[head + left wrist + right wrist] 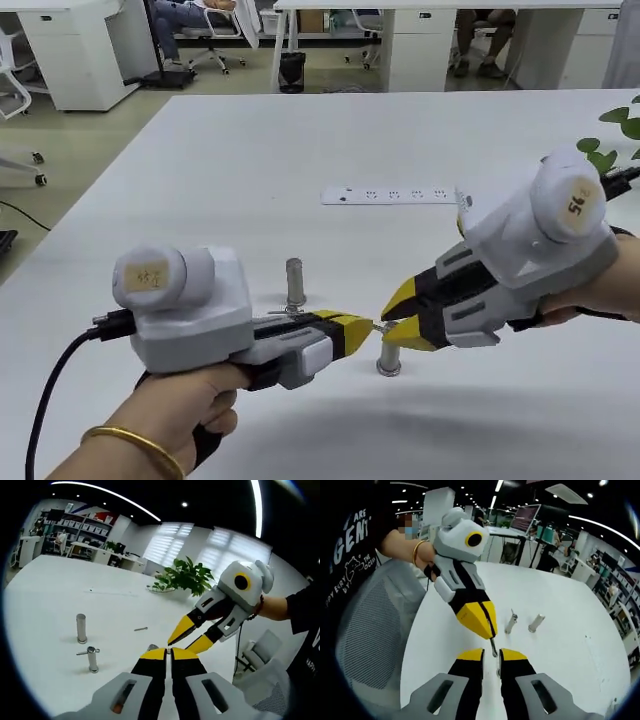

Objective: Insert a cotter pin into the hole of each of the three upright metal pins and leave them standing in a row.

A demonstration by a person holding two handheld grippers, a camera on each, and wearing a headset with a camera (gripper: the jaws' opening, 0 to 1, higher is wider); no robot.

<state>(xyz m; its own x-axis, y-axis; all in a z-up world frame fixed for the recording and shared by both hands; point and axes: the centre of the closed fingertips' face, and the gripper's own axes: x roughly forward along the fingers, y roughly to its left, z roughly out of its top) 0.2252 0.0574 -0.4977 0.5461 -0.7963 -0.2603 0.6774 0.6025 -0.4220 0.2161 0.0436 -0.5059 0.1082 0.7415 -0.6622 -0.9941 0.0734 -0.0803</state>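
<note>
Closest in, at the lower left of the head view, a hand (175,410) with a gold bracelet held the left gripper (365,328). Its yellow-tipped jaws were pressed together on a thin cotter pin (378,326), which stuck out past their tips toward the middle of the frame. From the right of that frame the right gripper (388,326) came in tip to tip with it. Its jaws stood a narrow way apart on either side of the cotter pin's free end, and the pictures did not show them gripping anything. Just below the meeting tips, one metal pin (388,362) stood upright on the white surface (250,170). In the left gripper view, two more stood at the lower left of the frame. The pinned metal pin (92,659) had a cotter pin already through its top, and the bare metal pin (81,627) stood just beside it, farther up the frame. A loose cotter pin (141,628) lay flat near the middle of that view, well apart from them. Toward the upper middle of the head view a white power strip (390,194) lay on the surface, and a green plant (615,140) showed at the right edge.
</note>
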